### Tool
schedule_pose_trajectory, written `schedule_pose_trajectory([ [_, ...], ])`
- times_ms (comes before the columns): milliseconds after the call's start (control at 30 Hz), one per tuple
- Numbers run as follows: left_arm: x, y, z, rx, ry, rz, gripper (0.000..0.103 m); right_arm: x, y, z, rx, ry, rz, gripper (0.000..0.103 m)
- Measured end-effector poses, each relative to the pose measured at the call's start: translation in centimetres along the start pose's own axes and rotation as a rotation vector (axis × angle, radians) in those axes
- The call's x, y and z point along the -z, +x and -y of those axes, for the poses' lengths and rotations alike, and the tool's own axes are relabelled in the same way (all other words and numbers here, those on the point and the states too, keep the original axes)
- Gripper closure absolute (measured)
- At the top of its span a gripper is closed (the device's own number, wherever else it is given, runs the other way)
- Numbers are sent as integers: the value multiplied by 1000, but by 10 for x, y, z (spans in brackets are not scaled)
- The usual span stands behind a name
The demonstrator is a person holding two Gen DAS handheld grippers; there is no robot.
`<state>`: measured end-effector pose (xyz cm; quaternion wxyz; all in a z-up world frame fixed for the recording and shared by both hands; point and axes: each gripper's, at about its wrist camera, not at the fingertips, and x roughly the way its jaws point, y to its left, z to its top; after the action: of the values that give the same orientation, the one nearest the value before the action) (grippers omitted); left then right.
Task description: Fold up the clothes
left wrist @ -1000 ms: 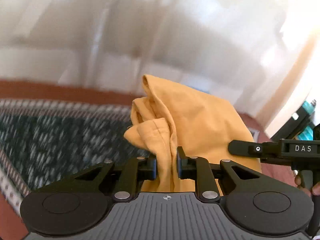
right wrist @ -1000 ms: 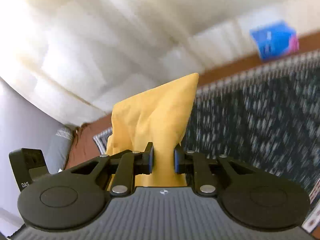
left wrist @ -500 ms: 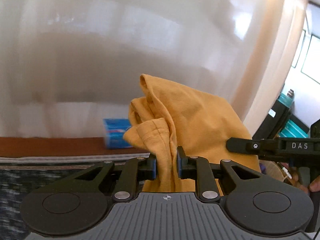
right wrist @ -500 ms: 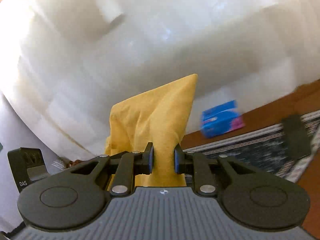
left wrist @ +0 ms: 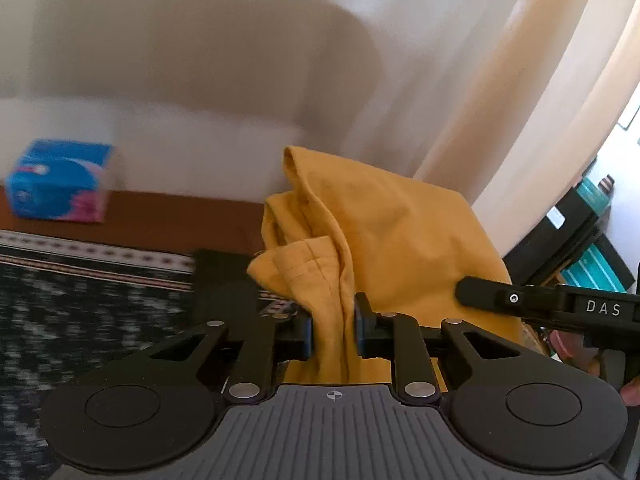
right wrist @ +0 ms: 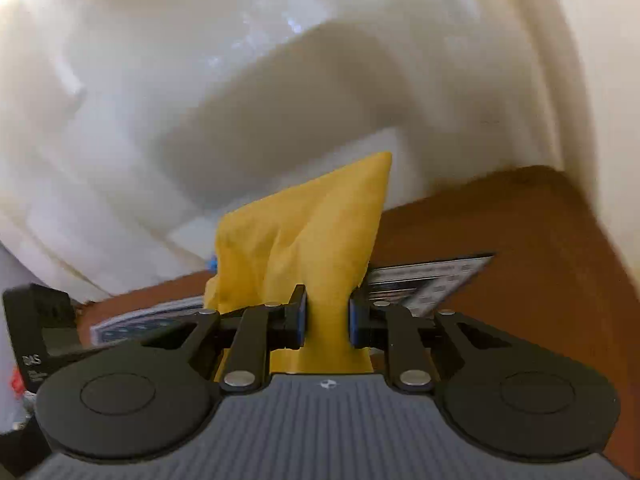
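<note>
Fingers of the left gripper are pinched on a bunched, hemmed edge of the yellow garment, which stands up in folds above them, held off the patterned rug, with the right gripper showing at the right edge of that view. On the right wrist view, the right gripper's own fingers are clamped on another part of the same cloth, a pointed corner rising above them before the pale curtain. A blue box, blurred and perhaps tissues, sits on the brown floor near the rug's border.
</note>
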<state>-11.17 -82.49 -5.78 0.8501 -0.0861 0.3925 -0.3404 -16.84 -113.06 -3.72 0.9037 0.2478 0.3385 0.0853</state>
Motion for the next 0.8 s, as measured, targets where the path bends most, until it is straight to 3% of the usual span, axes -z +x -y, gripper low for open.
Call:
schedule_pose_trajectory([
  [167,-3,56,9,-38,-12,-4,80,-13,21,52,20,5,-14,80],
  [200,-1,64,8,-62,-22,-7,57,-14,28,59,24,0,-13,80],
  [300,3,90,0,-157,-20,-36,44,-17,48,79,43,-16,-10,69],
  [367,-2,93,-3,-159,-6,-40,45,-16,60,92,111,-20,-9,54],
  [467,-11,93,-5,-146,15,-40,47,-11,62,103,200,-19,10,55],
  [633,-30,94,-1,-106,66,-38,50,-15,72,103,198,-97,19,62],
  [800,-52,139,27,-37,167,-43,50,-18,105,98,201,-184,-9,62],
])
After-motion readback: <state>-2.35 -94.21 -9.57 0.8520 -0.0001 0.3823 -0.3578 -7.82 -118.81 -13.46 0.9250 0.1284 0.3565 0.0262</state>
